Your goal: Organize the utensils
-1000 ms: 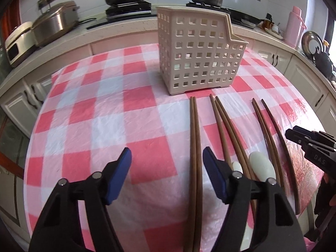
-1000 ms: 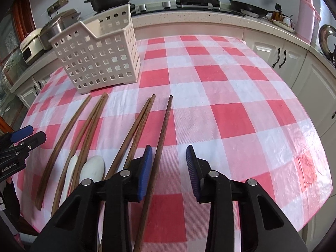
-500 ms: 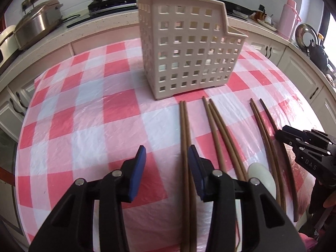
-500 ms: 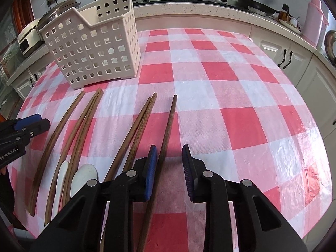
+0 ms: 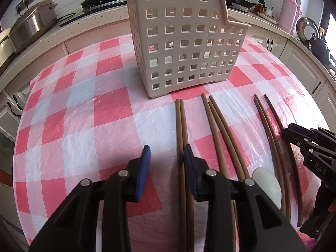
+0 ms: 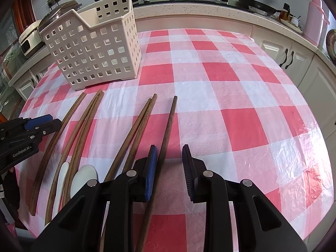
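Wooden chopsticks all lie flat on the checked cloth of the desk, none yet in the perforated cream utensil basket [image 5: 184, 42], which stands upright toward the far edge and looks empty through its holes. We judge the task barely begun: every piece remains to be lifted and dropped in.

Count along the near edge, as far as we can tell: a leftmost pair of chopsticks [image 5: 181, 130], a group of three [image 5: 220, 130], another pair [image 5: 265, 126], and a single chopstick [image 6: 168, 128] at the right end. Two white spoons [image 6: 84, 176] lie among the middle sticks, close to the near edge and partly hidden.

Left gripper [image 5: 167, 168]: its fingers [image 5: 145, 168] are closing, blue pads not yet pressing. The leftmost pair runs just inside the right-hand pad, touching or nearly so; the left-hand pad stands apart over bare cloth. Nothing gripped.

Right gripper [image 6: 169, 168]: narrow gap, released. The single chopstick passes between the pads, hard against the left-hand pad, clear of the other. Not clamped.

Both hands look set for a pick-up, each with one end stick or pair lined up. Basket sits well beyond the tips.
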